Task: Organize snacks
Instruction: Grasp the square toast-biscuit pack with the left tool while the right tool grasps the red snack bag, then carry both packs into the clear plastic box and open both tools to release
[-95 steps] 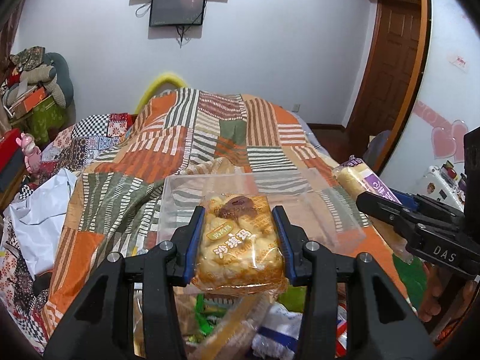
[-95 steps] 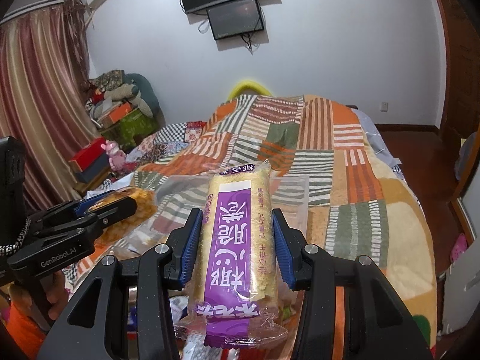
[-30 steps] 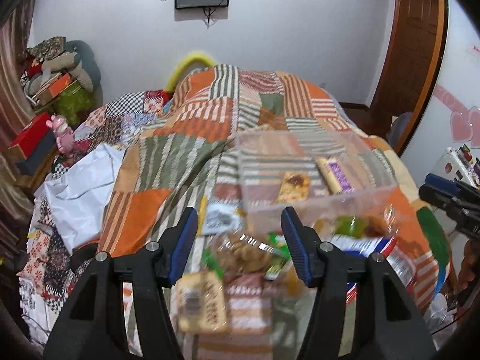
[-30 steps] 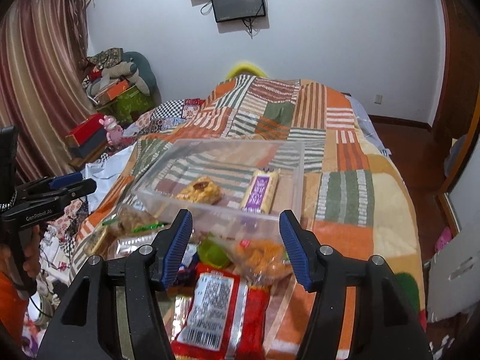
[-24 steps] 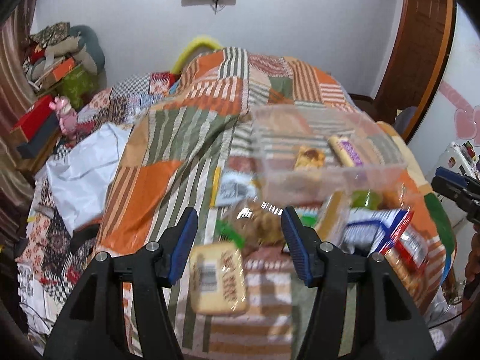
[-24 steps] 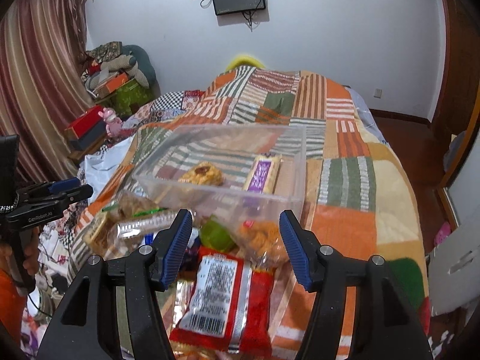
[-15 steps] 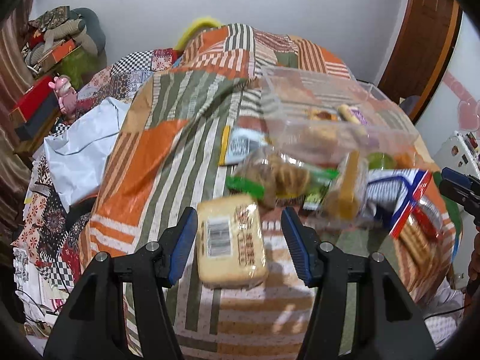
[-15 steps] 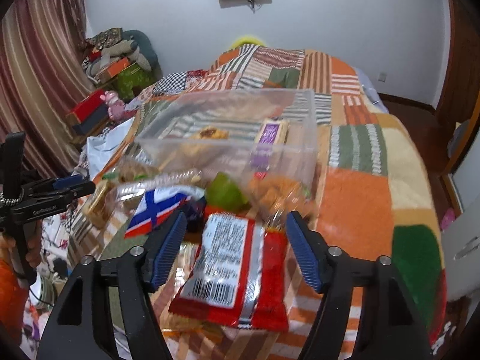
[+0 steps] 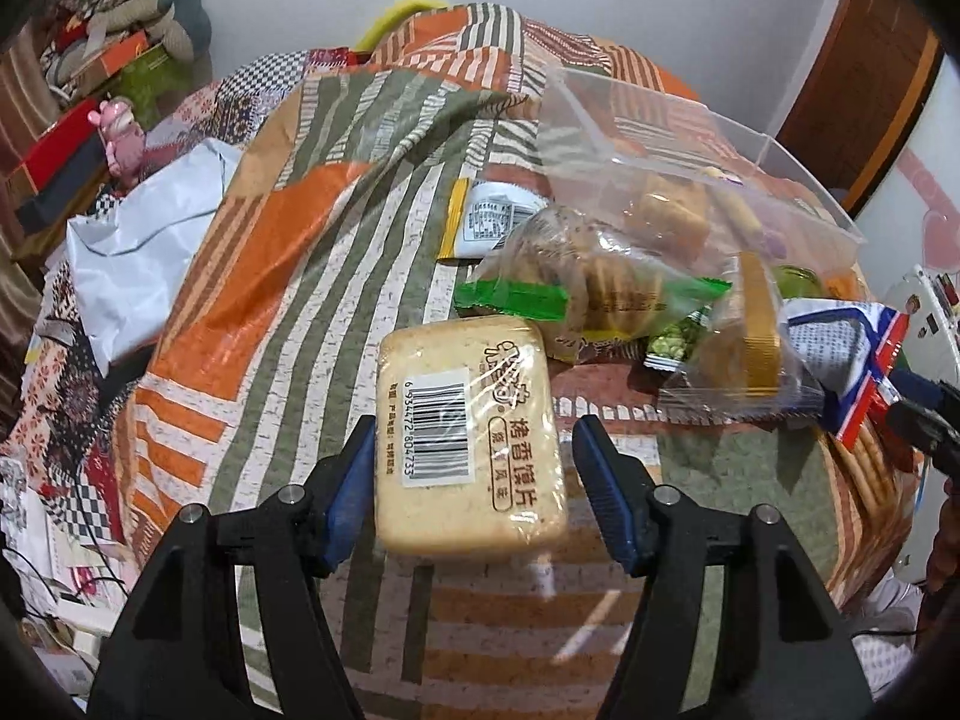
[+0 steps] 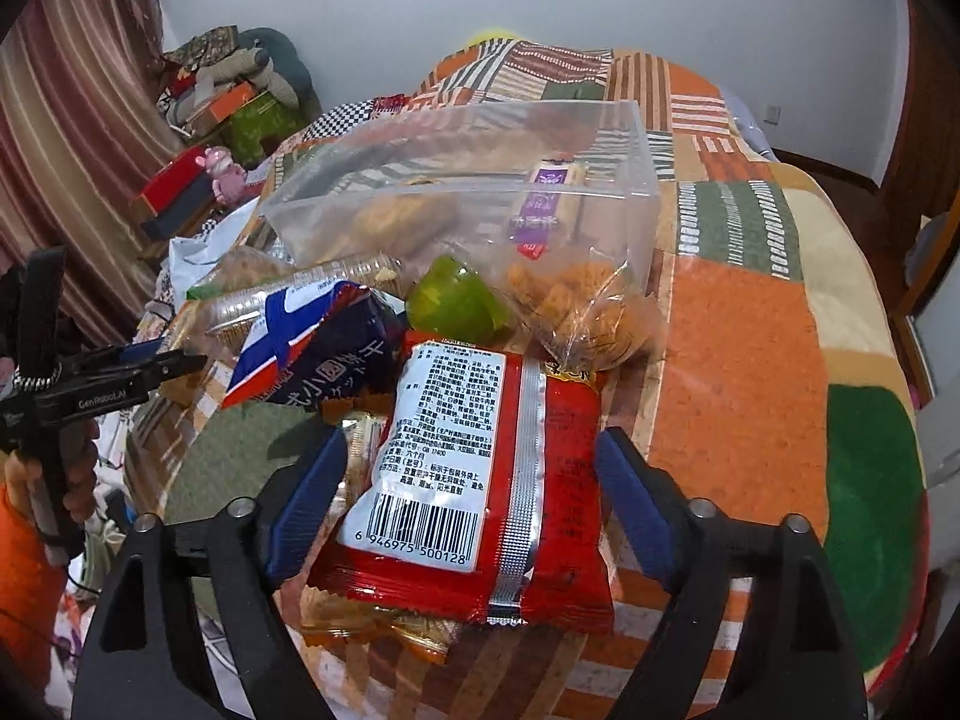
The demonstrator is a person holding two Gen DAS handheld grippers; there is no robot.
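A clear plastic bin (image 9: 690, 138) sits on the patchwork bed and holds a yellow bread pack and a purple-labelled bar (image 10: 543, 210). Loose snacks lie in front of it. My left gripper (image 9: 474, 480) is open, its fingers on either side of a pale wrapped cake slab (image 9: 468, 432) with a barcode, not squeezing it. My right gripper (image 10: 471, 492) is open, straddling a red foil snack bag (image 10: 480, 480). The bin also shows in the right wrist view (image 10: 468, 180).
Between the bin and the grippers lie a bag of round biscuits (image 9: 588, 282), a blue-white-red pack (image 10: 312, 348), a green jelly cup (image 10: 456, 300), an orange crisps bag (image 10: 576, 300) and a white-yellow sachet (image 9: 492, 222). White bag (image 9: 138, 276) and clutter lie left of the bed.
Both grippers let go of the bread pack and purple bar, which now lie in the bin. Both pulled back and lowered over the loose snacks, open around the cake slab and the red bag.
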